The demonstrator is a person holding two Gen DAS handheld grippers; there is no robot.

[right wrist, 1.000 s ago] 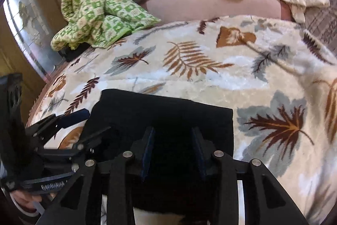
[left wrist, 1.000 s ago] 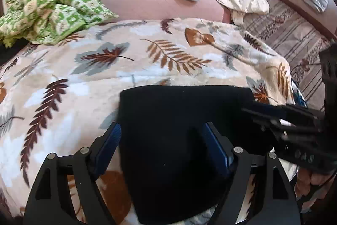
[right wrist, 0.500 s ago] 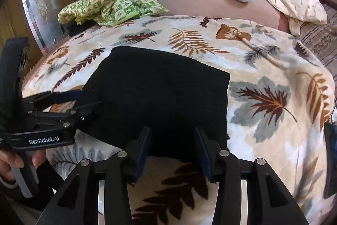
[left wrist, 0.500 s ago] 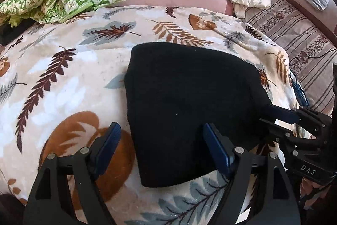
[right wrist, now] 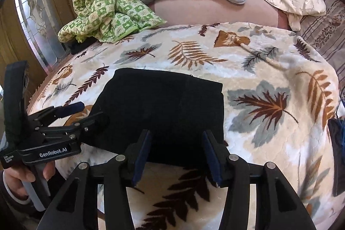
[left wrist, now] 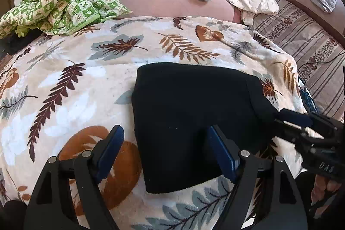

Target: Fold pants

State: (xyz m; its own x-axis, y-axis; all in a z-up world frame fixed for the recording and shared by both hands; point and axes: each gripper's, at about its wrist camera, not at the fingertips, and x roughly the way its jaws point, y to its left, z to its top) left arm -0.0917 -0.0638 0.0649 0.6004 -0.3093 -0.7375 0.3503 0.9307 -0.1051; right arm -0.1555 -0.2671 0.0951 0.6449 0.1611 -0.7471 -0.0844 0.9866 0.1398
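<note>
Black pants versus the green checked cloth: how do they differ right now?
The black pants lie flat in a folded block, plain dark, near both grippers; the green checked cloth sits crumpled in a heap, patterned, at the far edge. Both rest on the leaf-print blanket, and neither is gripped.

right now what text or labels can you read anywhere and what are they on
"GenRobot.AI": white lettering on the side of the left gripper, seen from the right wrist view.
"DAS": on the body of the right gripper, seen from the left wrist view.
Small white print left of "GenRobot.AI": too small to read.
Nothing readable on the pants or bedding.
</note>
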